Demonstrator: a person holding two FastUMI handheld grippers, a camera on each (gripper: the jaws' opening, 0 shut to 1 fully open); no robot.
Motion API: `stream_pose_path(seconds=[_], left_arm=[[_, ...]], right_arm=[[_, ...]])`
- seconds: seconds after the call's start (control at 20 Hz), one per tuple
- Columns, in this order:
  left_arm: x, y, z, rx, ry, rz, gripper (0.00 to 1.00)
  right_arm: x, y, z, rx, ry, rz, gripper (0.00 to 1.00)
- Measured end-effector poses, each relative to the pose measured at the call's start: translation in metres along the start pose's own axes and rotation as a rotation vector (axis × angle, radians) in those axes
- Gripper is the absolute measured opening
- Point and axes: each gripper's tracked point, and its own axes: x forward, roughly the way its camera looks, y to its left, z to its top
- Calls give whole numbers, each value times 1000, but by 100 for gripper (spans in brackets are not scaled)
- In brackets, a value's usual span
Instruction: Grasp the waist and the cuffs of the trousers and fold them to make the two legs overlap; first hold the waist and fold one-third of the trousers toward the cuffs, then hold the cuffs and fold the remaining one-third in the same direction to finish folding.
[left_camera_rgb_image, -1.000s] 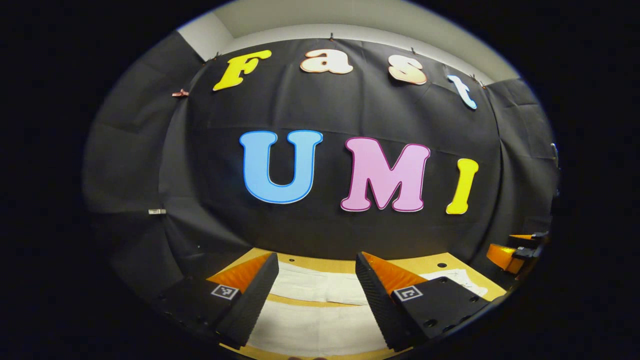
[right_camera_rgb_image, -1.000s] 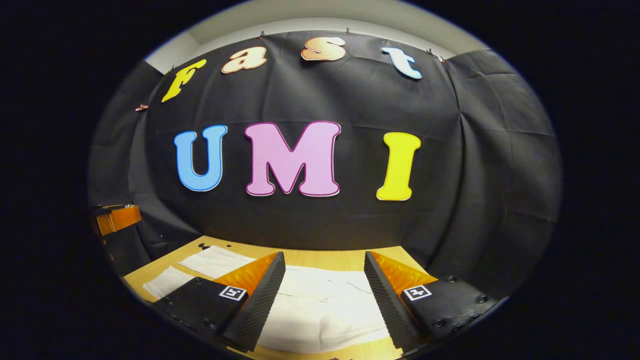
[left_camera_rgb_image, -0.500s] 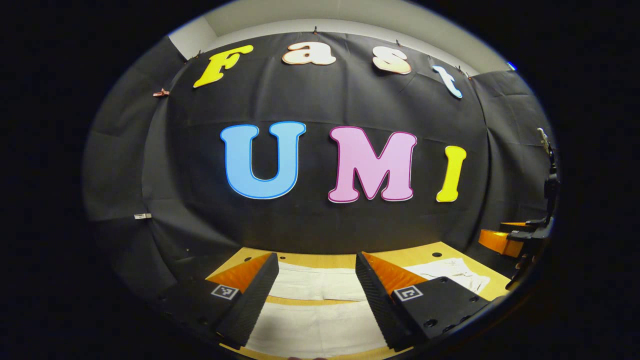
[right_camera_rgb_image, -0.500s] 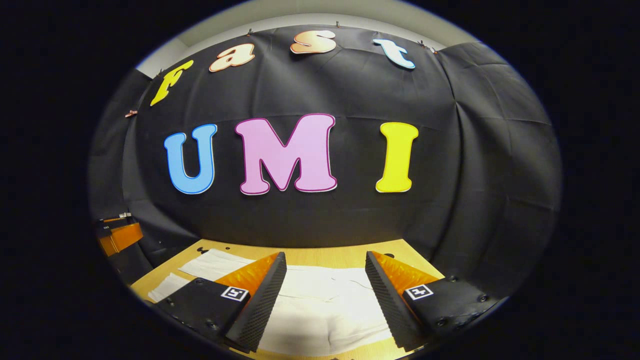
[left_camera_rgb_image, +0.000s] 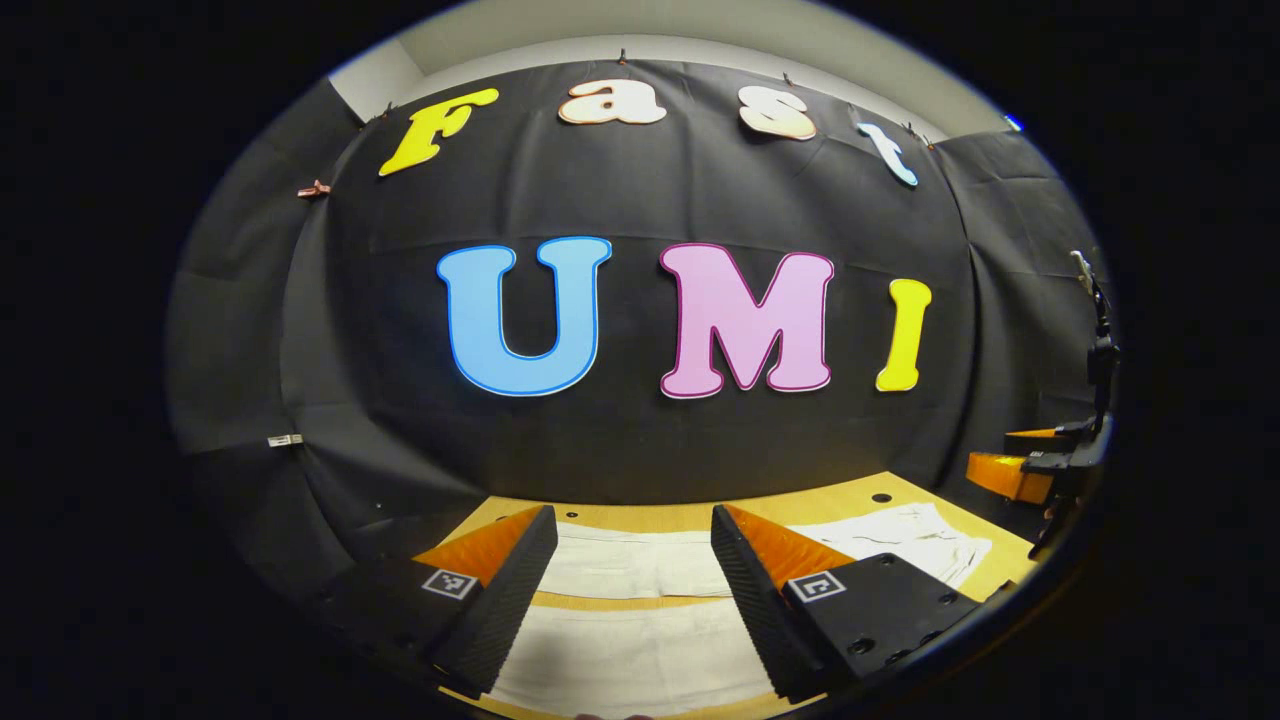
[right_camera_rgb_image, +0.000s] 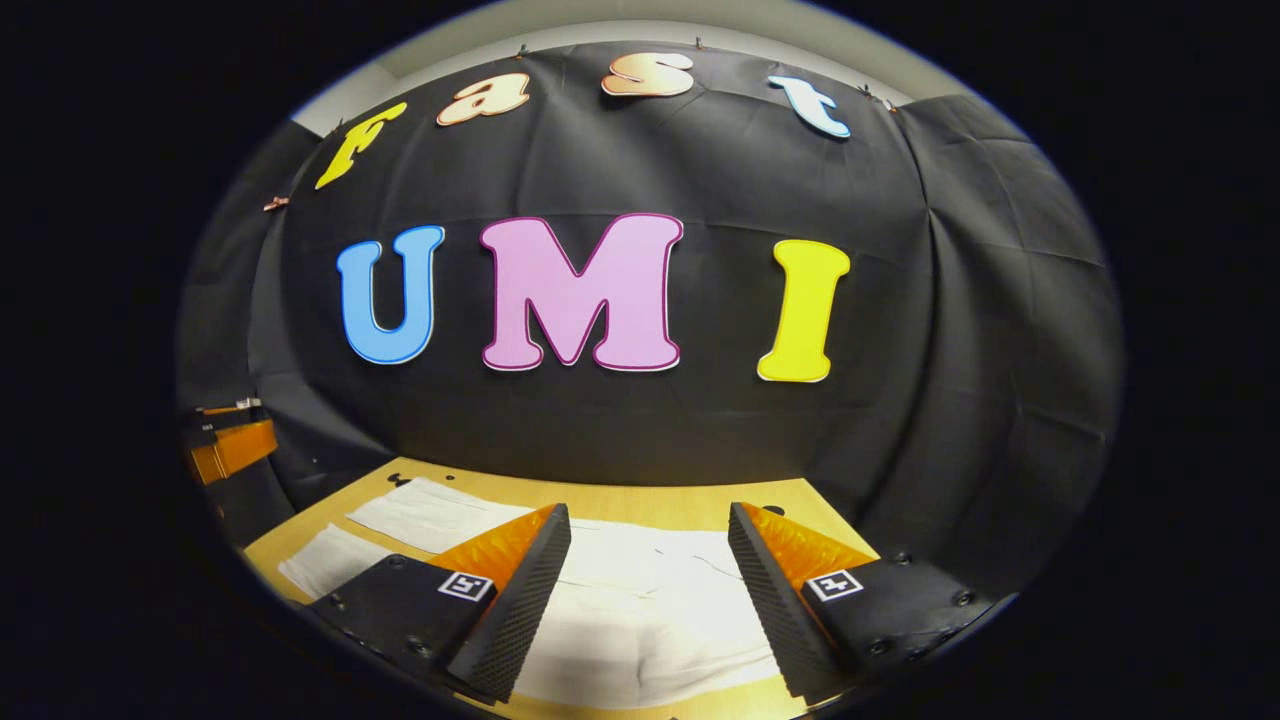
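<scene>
left claw (left_camera_rgb_image: 634, 545): wide open, empty, above the trouser legs.
right claw (right_camera_rgb_image: 649, 540): wide open, empty, over the waist end.
trousers (right_camera_rgb_image: 640, 610): flat on table (right_camera_rgb_image: 660, 500), legs apart.
change: views tipped slightly over the last second; no grasp yet, folding not started.

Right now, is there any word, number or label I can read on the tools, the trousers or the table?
Left tool: square black-and-white coded markers on both fingers; patterns, no words.
Right tool: the same markers.
White cloth trousers: no print.
Light wooden table: none.
Small white tag on the black cloth wall: too small to read.
</scene>
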Motion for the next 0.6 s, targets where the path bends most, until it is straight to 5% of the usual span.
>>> stream_pose_path(seconds=[0.6], left_arm=[[1,50,-45,95,100,46,100]], right_arm=[[28,-96,-60,-380,164,27,97]])
